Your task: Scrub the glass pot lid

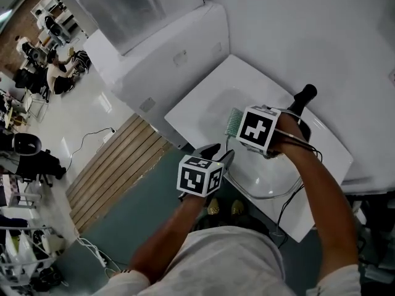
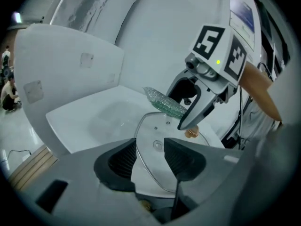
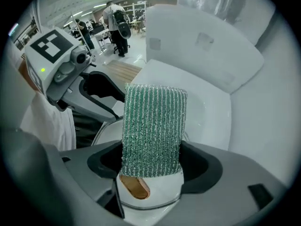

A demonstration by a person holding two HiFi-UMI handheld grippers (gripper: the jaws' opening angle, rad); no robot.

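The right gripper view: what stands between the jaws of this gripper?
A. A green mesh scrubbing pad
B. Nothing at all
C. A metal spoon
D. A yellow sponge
A: the right gripper is shut on the green mesh scrubbing pad, which stands up between its jaws, with the glass lid below it.

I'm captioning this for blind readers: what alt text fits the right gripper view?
A green scrubbing pad sits clamped by the right gripper, above a glass lid with a brown knob in a white sink. The left gripper hovers at upper left.
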